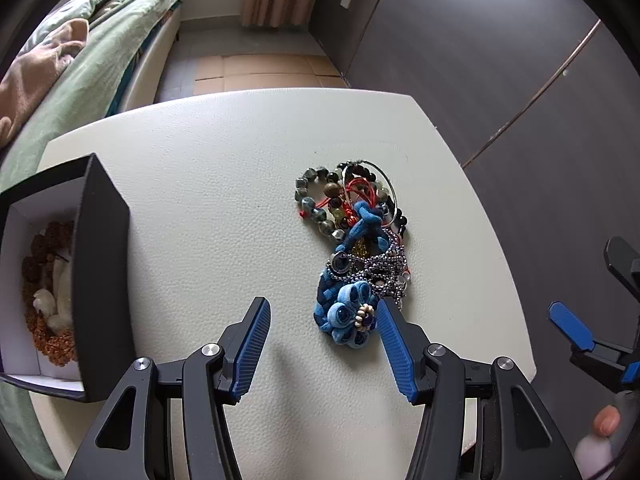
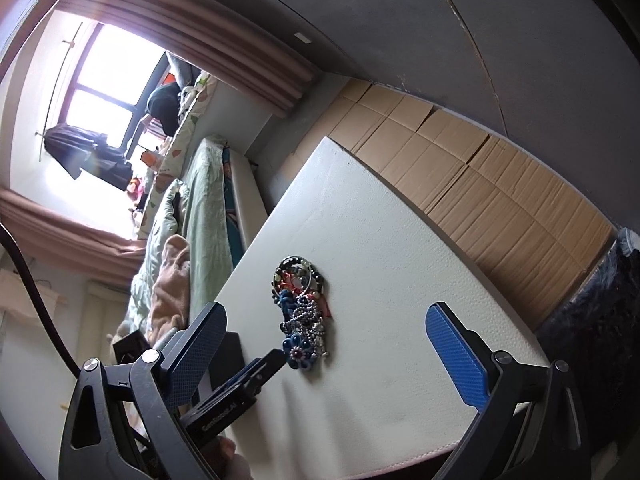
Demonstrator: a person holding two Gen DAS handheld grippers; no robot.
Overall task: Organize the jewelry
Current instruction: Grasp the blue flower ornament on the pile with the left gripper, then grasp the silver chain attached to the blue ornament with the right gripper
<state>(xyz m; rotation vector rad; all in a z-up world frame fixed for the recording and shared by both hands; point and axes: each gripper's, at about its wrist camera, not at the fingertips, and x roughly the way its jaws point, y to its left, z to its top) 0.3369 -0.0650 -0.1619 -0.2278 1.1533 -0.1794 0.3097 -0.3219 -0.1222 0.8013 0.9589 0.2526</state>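
A tangled pile of jewelry (image 1: 354,244) lies on the white table (image 1: 208,184): bead bracelets, red cord, a silver ball chain and a blue fabric flower piece (image 1: 352,322). My left gripper (image 1: 322,344) is open and empty, just short of the pile, its right finger beside the blue flower. A black box (image 1: 96,276) at the left holds a brown bead bracelet (image 1: 40,300). My right gripper (image 2: 326,344) is open and empty, off the table's right side. The pile also shows in the right wrist view (image 2: 302,310), with a left gripper finger (image 2: 256,372) next to it.
A bed with green bedding (image 1: 92,52) stands to the left of the table. A dark wardrobe wall (image 1: 500,60) runs along the right. Cardboard sheets (image 2: 480,184) cover the floor beyond the table. A curtained window (image 2: 104,92) is at the far end.
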